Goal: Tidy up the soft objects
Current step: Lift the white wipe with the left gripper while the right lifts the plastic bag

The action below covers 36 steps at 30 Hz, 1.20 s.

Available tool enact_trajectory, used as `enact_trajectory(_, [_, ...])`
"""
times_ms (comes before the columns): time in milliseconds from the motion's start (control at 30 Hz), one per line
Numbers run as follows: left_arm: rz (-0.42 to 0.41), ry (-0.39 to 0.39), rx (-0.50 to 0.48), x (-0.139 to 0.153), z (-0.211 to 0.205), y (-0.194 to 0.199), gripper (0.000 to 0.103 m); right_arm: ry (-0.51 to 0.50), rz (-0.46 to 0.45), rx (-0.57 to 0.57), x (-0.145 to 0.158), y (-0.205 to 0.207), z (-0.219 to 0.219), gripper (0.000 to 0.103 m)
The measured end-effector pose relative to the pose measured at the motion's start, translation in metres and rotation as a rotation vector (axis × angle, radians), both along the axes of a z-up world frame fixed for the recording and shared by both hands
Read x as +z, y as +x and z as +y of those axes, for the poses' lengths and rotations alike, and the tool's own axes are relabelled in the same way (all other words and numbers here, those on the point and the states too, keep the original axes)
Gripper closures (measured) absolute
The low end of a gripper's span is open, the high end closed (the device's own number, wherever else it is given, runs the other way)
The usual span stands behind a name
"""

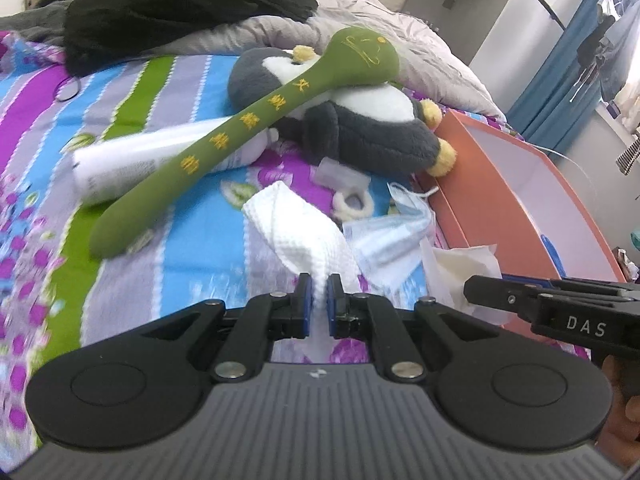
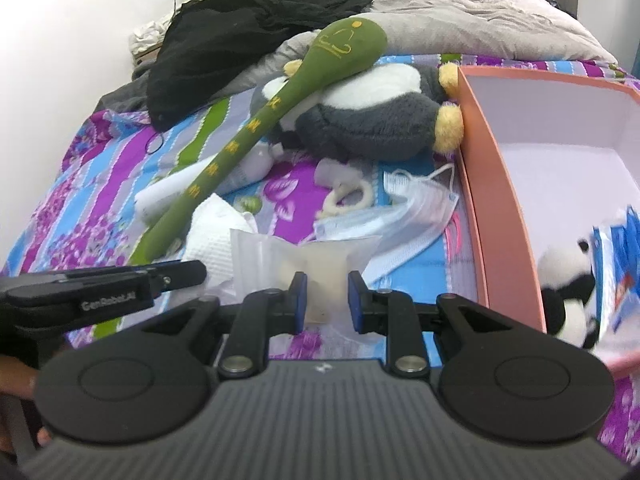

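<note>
My left gripper is shut on a white waffle cloth and holds it over the bedspread. My right gripper is shut on a clear plastic packet with something cream inside. A green plush stick leans on a grey and white penguin plush. Blue face masks lie beside an orange box. The box holds a small panda plush and a blue and white packet.
A white tube lies under the green stick. A black garment and a grey duvet are piled at the back of the bed. A small white ring and a clear cap lie near the penguin.
</note>
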<state>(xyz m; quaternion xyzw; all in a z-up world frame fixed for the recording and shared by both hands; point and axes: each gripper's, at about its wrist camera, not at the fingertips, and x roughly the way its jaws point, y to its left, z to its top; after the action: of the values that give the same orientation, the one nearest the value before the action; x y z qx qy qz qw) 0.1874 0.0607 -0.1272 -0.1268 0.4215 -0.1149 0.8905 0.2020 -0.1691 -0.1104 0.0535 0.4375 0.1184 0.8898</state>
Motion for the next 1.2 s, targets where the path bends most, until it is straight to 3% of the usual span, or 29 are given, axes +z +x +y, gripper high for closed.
enact_trajectory(400, [0.075, -0.024, 0.025, -0.015, 0.014, -0.075, 0.093, -0.027, 0.058, 0.010, -0.032, -0.051, 0.006, 0.078])
enact_trajectory(633, [0.171, -0.010, 0.036, -0.038, 0.022, -0.087, 0.092, -0.045, 0.096, 0.003, -0.063, -0.062, 0.006, 0.077])
enact_trajectory(767, [0.207, 0.027, 0.059, -0.043, 0.025, -0.088, 0.091, -0.063, 0.091, 0.002, -0.073, -0.064, 0.004, 0.071])
enact_trajectory(867, [0.199, 0.035, 0.061, -0.039, 0.025, -0.092, 0.070, -0.062, 0.086, -0.002, -0.071, -0.064, 0.001, 0.056])
enact_trajectory(900, [0.191, 0.042, 0.061, -0.036, 0.024, -0.093, 0.059, -0.066, 0.081, -0.004, -0.070, -0.065, 0.000, 0.055])
enact_trajectory(933, [0.181, 0.051, 0.060, -0.034, 0.022, -0.095, 0.054, -0.069, 0.074, -0.004, -0.068, -0.066, 0.000, 0.055])
enact_trajectory(1200, [0.117, 0.071, 0.027, -0.016, 0.010, -0.100, 0.047, -0.083, -0.019, 0.039, -0.047, -0.075, 0.006, 0.054])
